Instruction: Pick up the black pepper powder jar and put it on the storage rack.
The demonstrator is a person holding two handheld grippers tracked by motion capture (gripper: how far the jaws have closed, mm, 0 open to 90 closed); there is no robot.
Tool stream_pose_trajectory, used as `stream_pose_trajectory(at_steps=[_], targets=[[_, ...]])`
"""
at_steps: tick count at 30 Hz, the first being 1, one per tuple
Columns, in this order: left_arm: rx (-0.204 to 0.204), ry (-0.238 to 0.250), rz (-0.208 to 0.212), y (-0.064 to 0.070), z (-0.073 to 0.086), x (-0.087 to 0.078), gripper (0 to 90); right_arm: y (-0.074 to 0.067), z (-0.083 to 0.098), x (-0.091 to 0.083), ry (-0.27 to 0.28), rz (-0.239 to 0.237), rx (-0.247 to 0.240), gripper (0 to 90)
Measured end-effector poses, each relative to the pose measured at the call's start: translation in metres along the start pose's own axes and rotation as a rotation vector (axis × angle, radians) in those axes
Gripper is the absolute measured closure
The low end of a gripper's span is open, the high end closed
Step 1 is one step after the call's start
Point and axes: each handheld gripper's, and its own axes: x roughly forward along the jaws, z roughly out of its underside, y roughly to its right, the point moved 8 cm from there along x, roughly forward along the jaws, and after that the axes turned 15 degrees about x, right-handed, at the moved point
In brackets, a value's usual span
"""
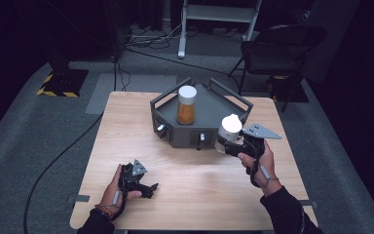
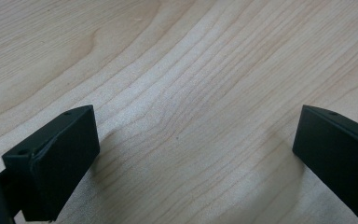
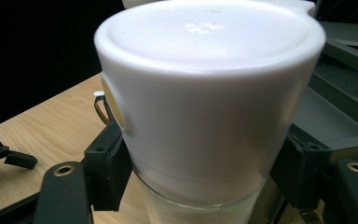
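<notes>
**Second jar in the air beside the grey rack**

Progress looks about half made, as a judgement: one clear glass jar with a white lid and amber contents (image 1: 186, 105) already stands upright on the dark grey angular tray with raised rails and knobbed drawer fronts (image 1: 220, 111); a second white-lidded glass jar with pale contents (image 1: 229, 131) is pinched just below its lid by the right gripper (image 1: 231, 146), clear of the light wooden table (image 1: 185, 195) and just in front of the tray's right front corner. The right gripper view shows both black pads pressed on the glass (a firm hold, it seems). What appears left is to carry it over the rail and set it down. The left gripper (image 1: 148, 187) rests low over bare wood, jaws spread wide, holding nothing.
</notes>
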Motion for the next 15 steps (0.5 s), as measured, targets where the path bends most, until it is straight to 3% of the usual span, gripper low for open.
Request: stream_pose_trajectory(at_steps=[15], targets=[[0.000, 0.000, 0.000, 0.000, 0.000, 0.000, 0.4, 0.000, -0.028, 0.003, 0.027, 0.048, -0.017, 30.1]])
